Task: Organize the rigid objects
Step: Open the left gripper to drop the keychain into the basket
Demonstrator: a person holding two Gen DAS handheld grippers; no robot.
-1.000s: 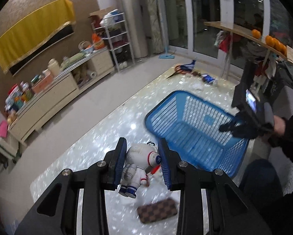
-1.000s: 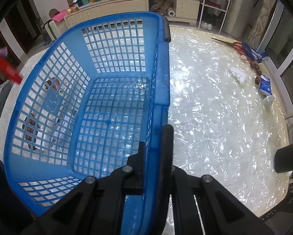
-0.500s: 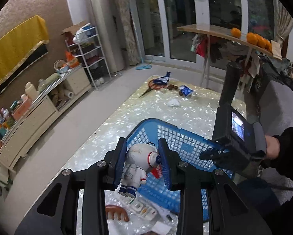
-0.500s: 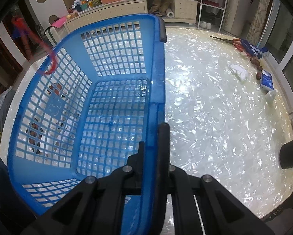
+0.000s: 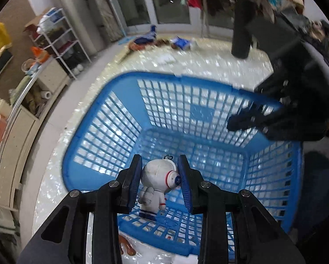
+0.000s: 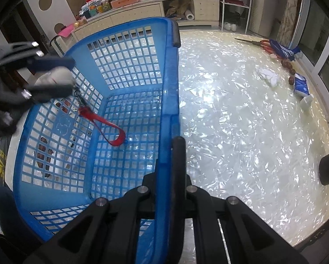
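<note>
My left gripper [image 5: 160,182] is shut on a white astronaut figurine [image 5: 159,183] and holds it over the inside of the blue mesh basket [image 5: 186,118]. In the right wrist view the left gripper [image 6: 52,74] shows blurred above the basket's left wall, and the figurine's red strap [image 6: 105,127] hangs down into the basket. My right gripper [image 6: 170,154] is shut on the basket's right rim [image 6: 170,83]. It appears in the left wrist view [image 5: 252,118] at the basket's far right edge.
The basket stands on a shiny pearl-white table [image 6: 241,121]. Scissors [image 6: 259,43], a blue packet [image 6: 301,85], a white cloth [image 6: 269,77] and brown nuts lie at the far side. A brown comb-like thing [image 5: 126,245] lies beside the basket. A cabinet [image 6: 142,11] stands behind.
My left gripper has carried the astronaut from beside the basket to above its inside and tipped downward. The red strap now hangs into the basket. My right gripper keeps hold of the rim.
</note>
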